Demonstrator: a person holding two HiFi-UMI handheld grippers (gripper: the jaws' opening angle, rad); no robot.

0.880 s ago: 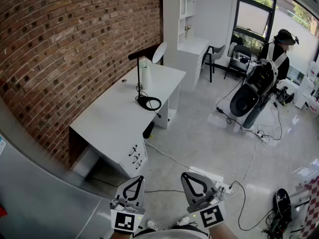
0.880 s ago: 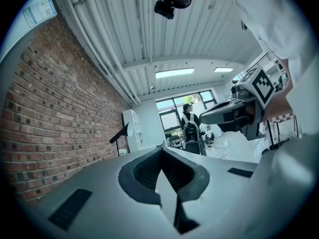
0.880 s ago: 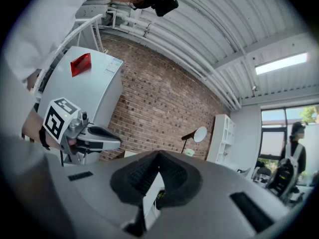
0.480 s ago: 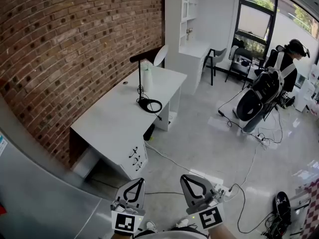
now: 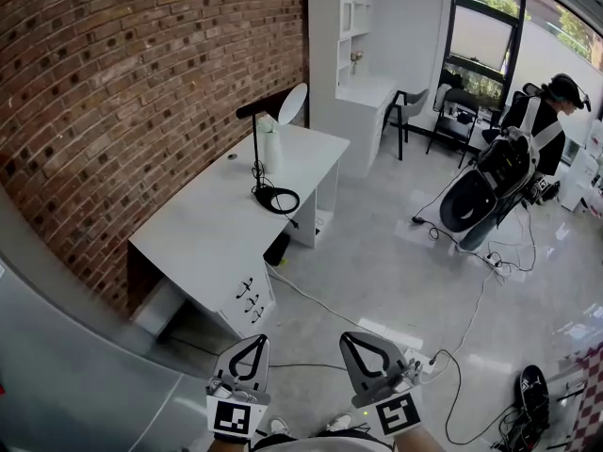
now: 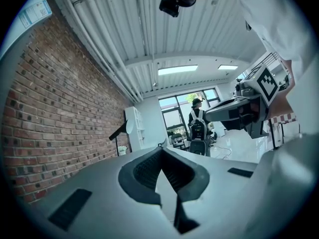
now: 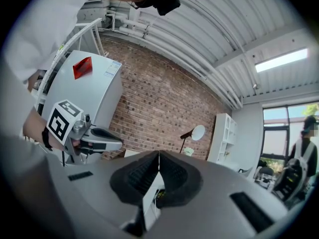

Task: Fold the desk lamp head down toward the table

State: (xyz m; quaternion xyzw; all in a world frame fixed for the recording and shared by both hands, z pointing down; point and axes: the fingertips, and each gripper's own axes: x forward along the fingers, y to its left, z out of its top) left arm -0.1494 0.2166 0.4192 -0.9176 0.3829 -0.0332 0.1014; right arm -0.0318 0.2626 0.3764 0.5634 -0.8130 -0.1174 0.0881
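The black desk lamp (image 5: pixel 254 149) stands on the white desk (image 5: pixel 212 229) by the brick wall. Its thin stem is upright, its bar head (image 5: pixel 249 109) sticks out at the top, and its ring base (image 5: pixel 276 199) lies flat on the desk. The lamp shows small and far off as the lamp (image 6: pixel 118 132) in the left gripper view and the lamp (image 7: pixel 186 135) in the right gripper view. My left gripper (image 5: pixel 253 341) and right gripper (image 5: pixel 357 338) hover side by side over the floor, well short of the desk. Both are shut and hold nothing, as the left gripper (image 6: pixel 162 149) and right gripper (image 7: pixel 159 153) show in their own views.
A round mirror (image 5: pixel 294 102) and a white bottle (image 5: pixel 273 149) stand beside the lamp. The desk's drawers (image 5: pixel 251 300) face me. Cables (image 5: pixel 476 285) trail over the floor. A person with a backpack (image 5: pixel 528 125) stands at the back right near chairs (image 5: pixel 407 104) and a white shelf unit (image 5: pixel 353 36).
The person at the back right has stepped and turned. The head view has shifted slightly. Both grippers and the lamp stay as they were.
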